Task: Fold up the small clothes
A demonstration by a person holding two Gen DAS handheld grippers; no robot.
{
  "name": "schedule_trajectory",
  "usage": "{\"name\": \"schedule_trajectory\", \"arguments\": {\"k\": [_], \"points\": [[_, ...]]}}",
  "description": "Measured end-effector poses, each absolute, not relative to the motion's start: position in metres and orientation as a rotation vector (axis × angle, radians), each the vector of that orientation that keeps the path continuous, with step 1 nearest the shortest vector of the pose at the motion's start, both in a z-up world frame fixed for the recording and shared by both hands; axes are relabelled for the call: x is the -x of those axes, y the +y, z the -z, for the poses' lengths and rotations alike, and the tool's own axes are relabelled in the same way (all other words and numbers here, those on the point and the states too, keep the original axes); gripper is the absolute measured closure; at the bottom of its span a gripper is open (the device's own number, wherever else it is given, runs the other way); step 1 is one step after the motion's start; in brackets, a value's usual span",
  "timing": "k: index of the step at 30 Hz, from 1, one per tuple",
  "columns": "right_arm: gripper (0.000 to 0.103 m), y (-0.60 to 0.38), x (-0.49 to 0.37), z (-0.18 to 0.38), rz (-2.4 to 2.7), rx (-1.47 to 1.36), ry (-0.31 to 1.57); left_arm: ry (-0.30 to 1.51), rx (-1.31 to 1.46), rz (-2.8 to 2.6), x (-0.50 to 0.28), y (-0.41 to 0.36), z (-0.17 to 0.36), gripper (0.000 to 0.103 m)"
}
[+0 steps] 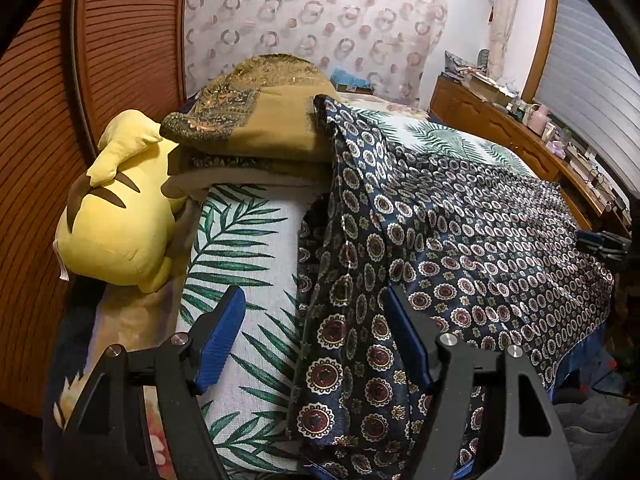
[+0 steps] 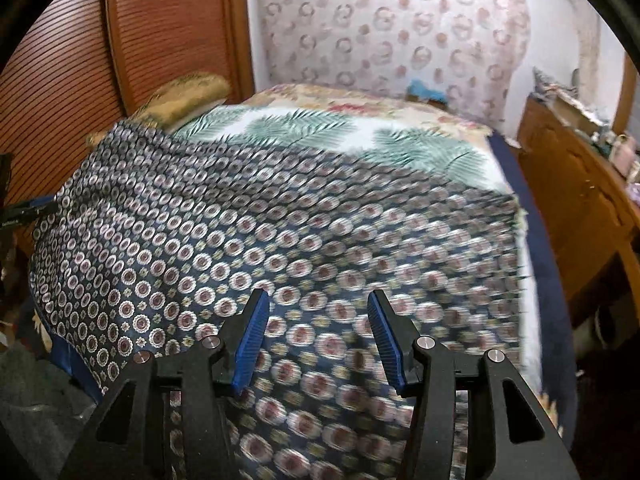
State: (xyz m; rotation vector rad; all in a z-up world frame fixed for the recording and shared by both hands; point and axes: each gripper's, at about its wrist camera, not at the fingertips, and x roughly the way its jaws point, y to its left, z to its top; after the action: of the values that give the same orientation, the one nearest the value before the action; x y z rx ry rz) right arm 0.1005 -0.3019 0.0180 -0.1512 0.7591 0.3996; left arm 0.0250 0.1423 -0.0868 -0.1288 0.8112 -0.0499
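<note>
Left wrist: navy medallion-print cloth (creased) spread flat.

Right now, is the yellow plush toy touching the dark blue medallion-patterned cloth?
Apart. The left wrist view shows the yellow plush toy at the far left, with a bare strip of leaf-print bedcover between it and the medallion-patterned cloth.

Navy cloth with red-and-white medallions. White sheet, green palm fronds. Yellow plush toy, brown stripes. Mustard blanket, dark ornate border. Blue gripper pads.
</note>
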Motion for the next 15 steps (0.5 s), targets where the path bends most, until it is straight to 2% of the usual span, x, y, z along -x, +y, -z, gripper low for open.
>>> {"name": "schedule_trajectory", "arguments": {"k": [7, 13, 15], "points": [[0.049, -0.281, -0.115, 0.008, -0.41, 0.173, 0.804, 0.826, 0.139, 0.047, -0.023, 0.144, 0.094, 0.031], [0.034, -0.266, -0.109, 0.026, -0.393, 0.211, 0.747, 0.838, 0.151, 0.041, -0.016, 0.149, 0.104, 0.031], [0.025, -0.267, -0.108, 0.031, -0.389, 0.19, 0.747, 0.839, 0.15, 0.034, -0.013, 0.15, 0.104, 0.031]]}}
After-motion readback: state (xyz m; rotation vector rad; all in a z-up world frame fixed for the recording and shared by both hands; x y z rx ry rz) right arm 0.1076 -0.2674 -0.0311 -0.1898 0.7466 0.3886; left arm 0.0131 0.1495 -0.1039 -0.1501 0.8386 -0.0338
